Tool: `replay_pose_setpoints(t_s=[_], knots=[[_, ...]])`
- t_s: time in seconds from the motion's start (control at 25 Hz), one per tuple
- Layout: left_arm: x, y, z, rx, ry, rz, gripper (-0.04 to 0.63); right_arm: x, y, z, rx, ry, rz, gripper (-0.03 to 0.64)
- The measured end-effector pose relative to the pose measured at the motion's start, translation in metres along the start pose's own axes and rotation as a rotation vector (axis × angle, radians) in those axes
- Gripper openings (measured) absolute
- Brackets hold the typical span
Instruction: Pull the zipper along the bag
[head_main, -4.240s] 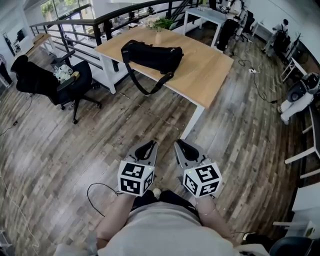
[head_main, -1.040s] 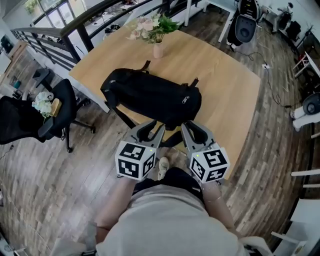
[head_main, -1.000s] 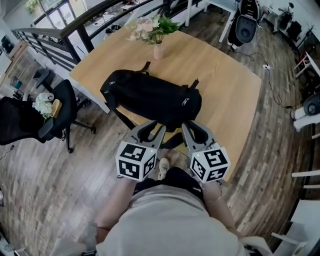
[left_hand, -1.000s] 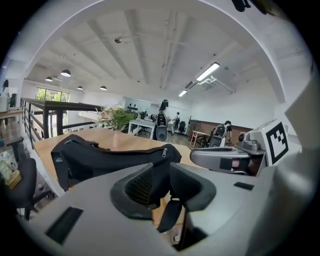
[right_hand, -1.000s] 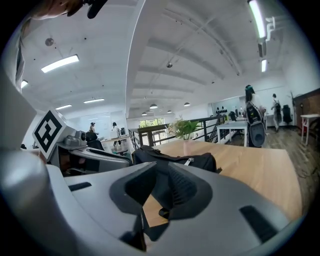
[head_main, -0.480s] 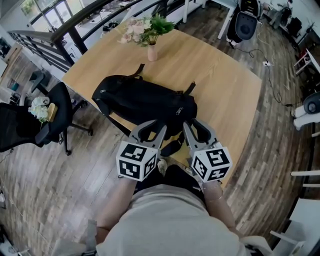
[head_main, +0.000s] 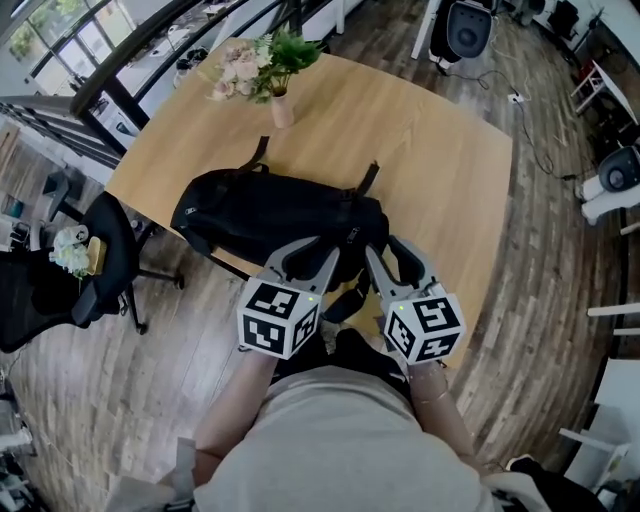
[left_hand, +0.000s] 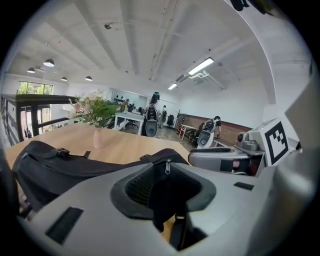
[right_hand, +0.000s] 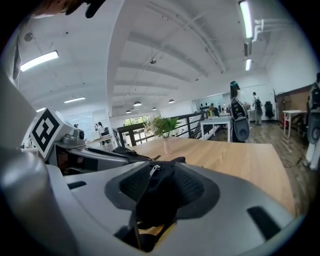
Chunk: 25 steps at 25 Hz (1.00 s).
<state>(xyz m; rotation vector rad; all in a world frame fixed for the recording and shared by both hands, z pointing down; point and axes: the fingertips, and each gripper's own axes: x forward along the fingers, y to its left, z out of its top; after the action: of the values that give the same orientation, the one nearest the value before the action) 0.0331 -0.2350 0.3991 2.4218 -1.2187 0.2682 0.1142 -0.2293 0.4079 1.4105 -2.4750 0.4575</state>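
Bag (head_main: 275, 225): one, black and long, lying on its side along the near edge of the one wooden table (head_main: 440, 170), and I take it as my landmark. One metal zipper pull (left_hand: 167, 165) shows at the bag's near end, and I see it from the other side as well (right_hand: 154, 170). One dark strap (head_main: 345, 298) hangs from the bag over the table edge. I have two grippers just short of the bag, side by side, each carrying one marker cube (head_main: 280, 318). The left gripper (head_main: 312, 250) has its jaws apart with nothing pinched; in its own view the bag's end and the pull show through the gap beyond the pads. The right gripper (head_main: 388, 250) has its jaws opening, the bag's end showing between them while the pads do not press on it. Beyond the bag, near the far edge of the table, stands one small vase of flowers (head_main: 282, 108), well apart from it. Left of the bag, off the table, sits one black office chair (head_main: 100, 270) on a floor (head_main: 150, 400) of wood planks. Behind the bag runs a dark railing (head_main: 120, 70). The gripper views show a white ceiling with strip lights (left_hand: 201, 66), more desks and a few people far off.
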Motion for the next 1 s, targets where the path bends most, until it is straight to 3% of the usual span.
replay_pose_setpoints(t_s=[0.56,1.0], knots=[[0.041,-0.011,-0.012,0.061,0.141,-0.182,0.115,0.019,-0.01,-0.011,0.086,0.065,-0.048,0.17],[0.058,-0.01,-0.022,0.085,0.223,-0.242,0.115,0.025,-0.011,-0.019,0.16,0.077,-0.038,0.138]])
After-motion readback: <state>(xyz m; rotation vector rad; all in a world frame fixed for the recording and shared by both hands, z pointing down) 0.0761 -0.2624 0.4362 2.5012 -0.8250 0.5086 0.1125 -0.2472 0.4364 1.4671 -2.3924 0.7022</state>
